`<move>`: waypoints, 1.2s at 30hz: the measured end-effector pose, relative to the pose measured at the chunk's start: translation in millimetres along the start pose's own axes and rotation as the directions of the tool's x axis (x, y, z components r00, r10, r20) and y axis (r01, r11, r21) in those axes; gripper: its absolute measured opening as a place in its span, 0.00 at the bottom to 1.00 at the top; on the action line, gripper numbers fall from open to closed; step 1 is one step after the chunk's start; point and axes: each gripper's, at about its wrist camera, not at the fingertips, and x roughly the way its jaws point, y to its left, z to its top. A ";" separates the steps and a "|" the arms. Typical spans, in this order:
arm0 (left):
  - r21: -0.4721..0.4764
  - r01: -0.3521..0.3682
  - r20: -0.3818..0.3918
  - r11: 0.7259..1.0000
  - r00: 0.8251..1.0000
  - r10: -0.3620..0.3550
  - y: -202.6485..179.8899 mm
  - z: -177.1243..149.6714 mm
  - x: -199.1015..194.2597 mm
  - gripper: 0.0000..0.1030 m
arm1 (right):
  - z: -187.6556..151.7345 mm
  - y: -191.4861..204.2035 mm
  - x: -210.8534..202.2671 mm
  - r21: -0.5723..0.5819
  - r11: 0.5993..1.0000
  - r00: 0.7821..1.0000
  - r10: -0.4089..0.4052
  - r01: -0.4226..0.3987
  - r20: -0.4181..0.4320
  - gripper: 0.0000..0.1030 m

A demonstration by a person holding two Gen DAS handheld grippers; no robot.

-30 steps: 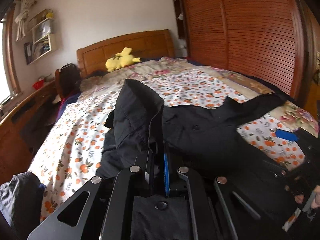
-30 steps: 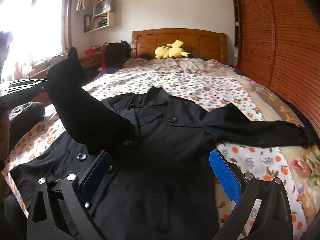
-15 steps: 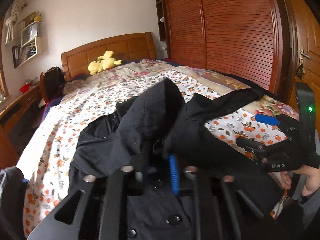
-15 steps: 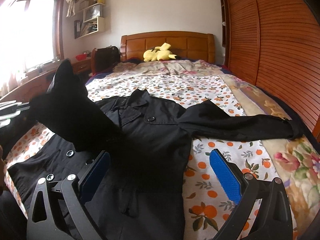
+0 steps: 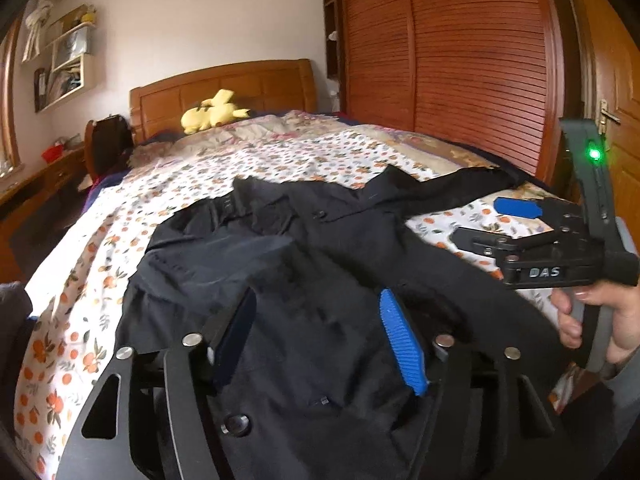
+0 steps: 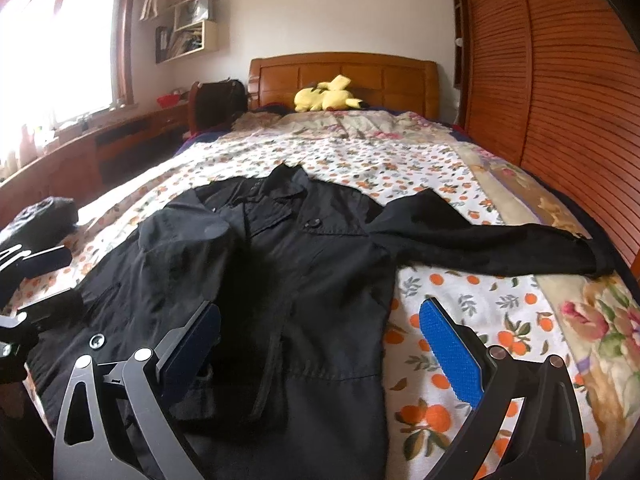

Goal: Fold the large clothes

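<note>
Presently a black jacket [image 6: 320, 264] is being shown spread across a bed [image 6: 460, 184] covered with an orange-patterned sheet, filling the middle and lower left of the right wrist view. One sleeve [image 6: 496, 248] is being seen stretched out toward the right of that frame, ending near the wooden wardrobe [image 6: 560, 100], while the other sleeve [image 6: 180, 248] is lying folded over the jacket's front at centre left. In the left wrist view, the left gripper [image 5: 320, 332] is being held low over the jacket at the bottom centre of the frame; its jaws are opening, dark cloth is lying beneath and between them, and neither blue pad is being pressed on it. The right gripper [image 6: 320, 340] is being held with its jaws wide apart at the bottom of its own view, with the jacket's lower edge and bare sheet lying between them and nothing being gripped. That same gripper is being seen at the right edge of the left wrist view, carried by a hand [image 5: 596, 320]. A yellow plush toy [image 6: 326, 100] is resting against the headboard [image 6: 344, 72] at the upper centre, and a window [image 6: 60, 48] is glaring at the upper left.
</note>
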 end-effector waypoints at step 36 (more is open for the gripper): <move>-0.049 -0.076 0.033 0.996 0.996 0.077 47.6 -24.6 -9.0 0.98 | -30.1 45.8 8.3 -0.077 0.963 0.955 0.242 -0.257 -0.169 0.07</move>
